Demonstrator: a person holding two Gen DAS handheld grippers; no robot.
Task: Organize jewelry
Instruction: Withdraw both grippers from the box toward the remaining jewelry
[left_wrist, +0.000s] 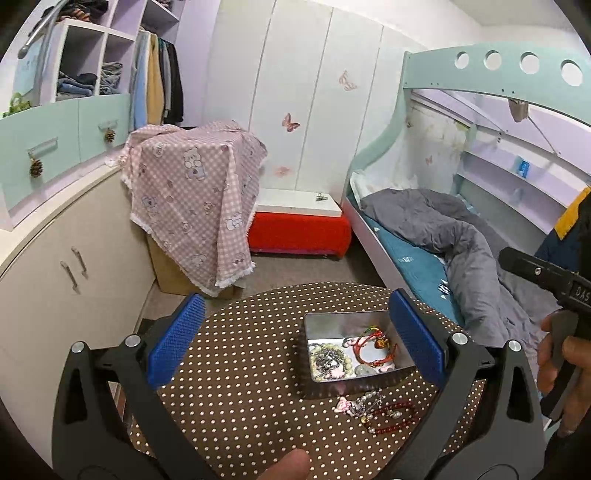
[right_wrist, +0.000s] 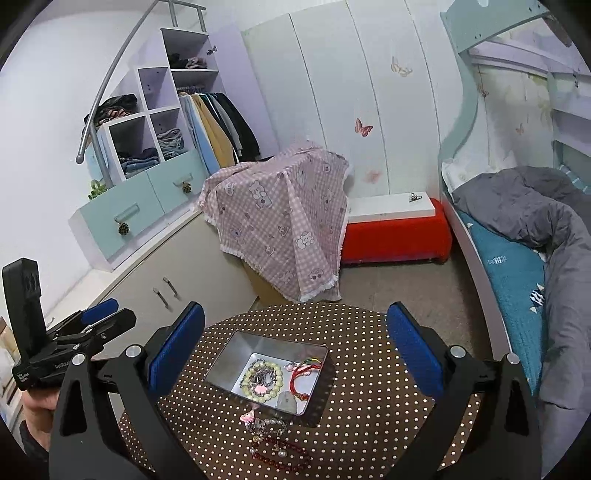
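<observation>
An open metal tin (left_wrist: 384, 380) (right_wrist: 229, 354) sits on a brown polka-dot table (left_wrist: 240, 387) (right_wrist: 369, 387). It holds a green bead bracelet (right_wrist: 258, 380), a red cord bracelet (left_wrist: 373, 350) (right_wrist: 303, 373) and chains. In front of the tin on the cloth lies a small pile: a pink charm (left_wrist: 341, 404) (right_wrist: 246, 417), pearls and a dark red bead bracelet (left_wrist: 391, 419) (right_wrist: 280, 456). My left gripper (left_wrist: 295, 339) is open and empty above the table, the tin near its right finger. My right gripper (right_wrist: 295, 343) is open and empty above the tin.
The right gripper body (left_wrist: 546, 277) shows at the left view's right edge; the left gripper (right_wrist: 74, 332) at the right view's left edge. A cabinet (left_wrist: 55, 277), a box under pink cloth (left_wrist: 192, 192), a red bench (left_wrist: 299, 229) and a bed (left_wrist: 461, 240) surround the table.
</observation>
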